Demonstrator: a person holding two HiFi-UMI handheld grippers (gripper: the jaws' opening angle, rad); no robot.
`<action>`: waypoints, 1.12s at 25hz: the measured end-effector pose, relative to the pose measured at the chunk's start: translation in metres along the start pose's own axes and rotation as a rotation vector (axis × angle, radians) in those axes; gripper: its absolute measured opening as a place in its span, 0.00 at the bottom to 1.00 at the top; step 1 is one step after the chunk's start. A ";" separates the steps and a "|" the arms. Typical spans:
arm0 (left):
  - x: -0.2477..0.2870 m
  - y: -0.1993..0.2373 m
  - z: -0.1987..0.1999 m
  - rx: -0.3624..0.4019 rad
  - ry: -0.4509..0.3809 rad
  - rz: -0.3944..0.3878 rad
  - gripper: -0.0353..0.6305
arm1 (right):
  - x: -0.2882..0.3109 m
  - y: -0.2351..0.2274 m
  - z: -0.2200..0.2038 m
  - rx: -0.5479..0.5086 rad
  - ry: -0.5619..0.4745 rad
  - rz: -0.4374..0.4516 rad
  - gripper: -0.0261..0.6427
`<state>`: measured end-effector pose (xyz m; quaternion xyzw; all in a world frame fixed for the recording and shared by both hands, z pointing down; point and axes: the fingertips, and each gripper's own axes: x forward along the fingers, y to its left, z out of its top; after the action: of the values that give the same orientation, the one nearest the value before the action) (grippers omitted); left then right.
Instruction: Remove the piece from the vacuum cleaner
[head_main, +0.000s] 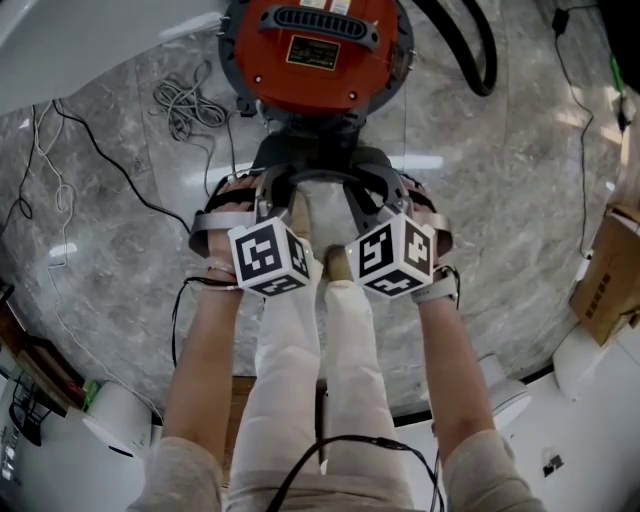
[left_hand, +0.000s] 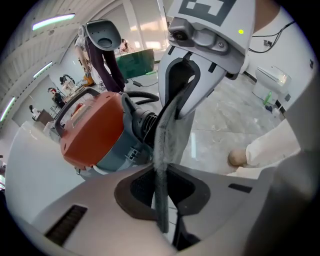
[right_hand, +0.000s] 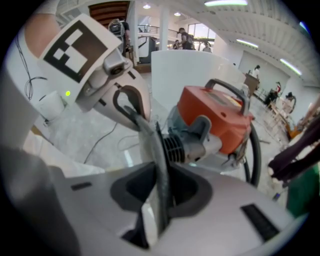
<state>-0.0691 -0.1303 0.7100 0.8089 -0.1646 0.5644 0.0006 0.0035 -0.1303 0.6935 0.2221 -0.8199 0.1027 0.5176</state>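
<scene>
Left gripper view: the left gripper has its jaws drawn almost together, pinching the thin edge of a flat, fuzzy grey piece with a dark rim. The piece runs edge-on straight up from the jaws. Right gripper view shows the same from the other side. There the right gripper is clamped nearly closed on the opposite edge of the piece.

From the head view, the two grippers sit side by side, each in one of the person's hands, with the marker cubes facing up. The piece arches between them as a dark curved band, just in front of the dark front end of the vacuum cleaner. Whether it touches the machine cannot be told.

The vacuum cleaner has an orange body and stands on the grey marble floor toward the far edge of the view. Its black hose loops off to the right. A coiled grey cable lies on the floor to its left. The person's pale trouser legs stretch out beneath the grippers.
</scene>
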 end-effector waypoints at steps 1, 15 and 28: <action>0.000 0.000 0.000 -0.007 0.000 -0.001 0.12 | 0.000 0.000 0.000 -0.005 -0.002 -0.003 0.17; -0.005 -0.004 -0.003 -0.030 0.017 -0.017 0.11 | -0.005 0.006 0.001 -0.053 -0.006 -0.021 0.12; -0.008 -0.010 -0.007 -0.068 0.024 -0.014 0.11 | -0.007 0.015 0.001 -0.088 -0.005 -0.007 0.11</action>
<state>-0.0755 -0.1172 0.7070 0.8028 -0.1779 0.5681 0.0338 -0.0018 -0.1152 0.6877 0.2024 -0.8242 0.0641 0.5250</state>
